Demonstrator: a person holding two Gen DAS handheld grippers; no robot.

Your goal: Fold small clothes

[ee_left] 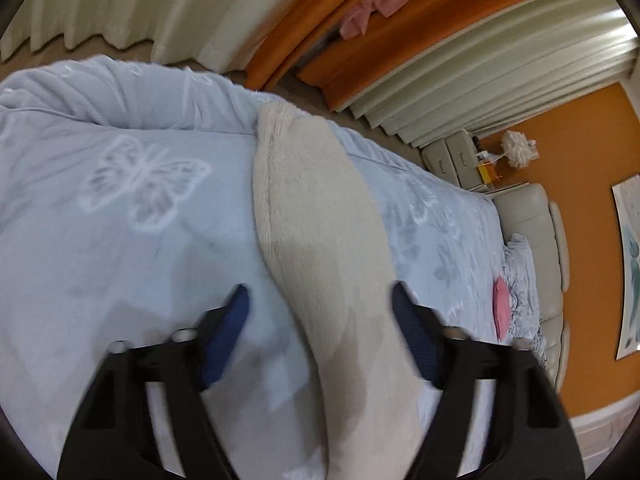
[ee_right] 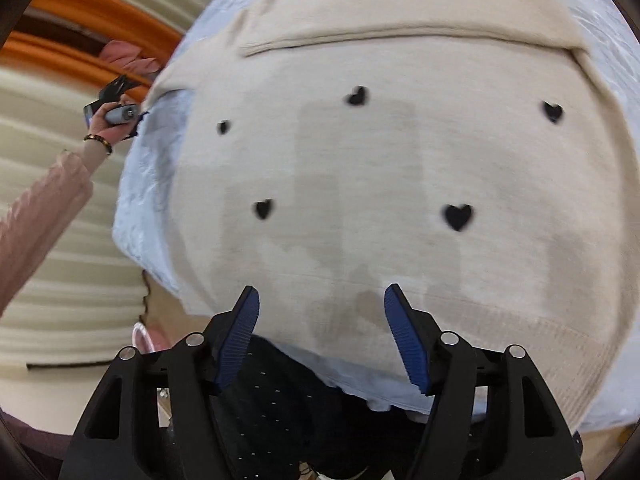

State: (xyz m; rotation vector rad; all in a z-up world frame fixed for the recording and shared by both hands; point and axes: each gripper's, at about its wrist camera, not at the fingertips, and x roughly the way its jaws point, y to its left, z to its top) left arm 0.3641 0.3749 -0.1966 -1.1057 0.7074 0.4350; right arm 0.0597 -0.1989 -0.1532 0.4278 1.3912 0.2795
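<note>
So there was one cream sweater [ee_right: 400, 168] spread flat on a pale blue butterfly blanket [ee_left: 120, 208] covering the bed. I counted seven little black hearts [ee_right: 457, 216] on it in the right wrist view, two of them up on the folded-over top part. One sleeve [ee_left: 320, 216] ran out long and straight across the blanket in the left wrist view.

Two grippers, both with blue pads. The left gripper [ee_left: 318, 300] had its fingers spread wide with the sleeve lying between them, not pinched. The right gripper [ee_right: 322, 300] was also spread apart, hovering over the bottom hem area of the sweater, gripping nothing.

The left view showed only the sleeve, plus the room: one white headboard [ee_left: 532, 220], one pink thing [ee_left: 501, 308] lying near the pillow end, white drawers [ee_left: 452, 156] against an orange wall [ee_left: 580, 140], and one framed picture [ee_left: 628, 264]. The right view showed the sweater's whole body instead, and far off at its left edge the person's left hand [ee_right: 108, 120] on the other gripper's handle, with a beaded bracelet [ee_right: 98, 142] and pink sleeve cuff [ee_right: 36, 220]. Below the blanket edge there was some dark dotted fabric [ee_right: 280, 408], can't tell what. Cream curtains [ee_left: 480, 60] showed in both views, and everything was a bit blurry.
</note>
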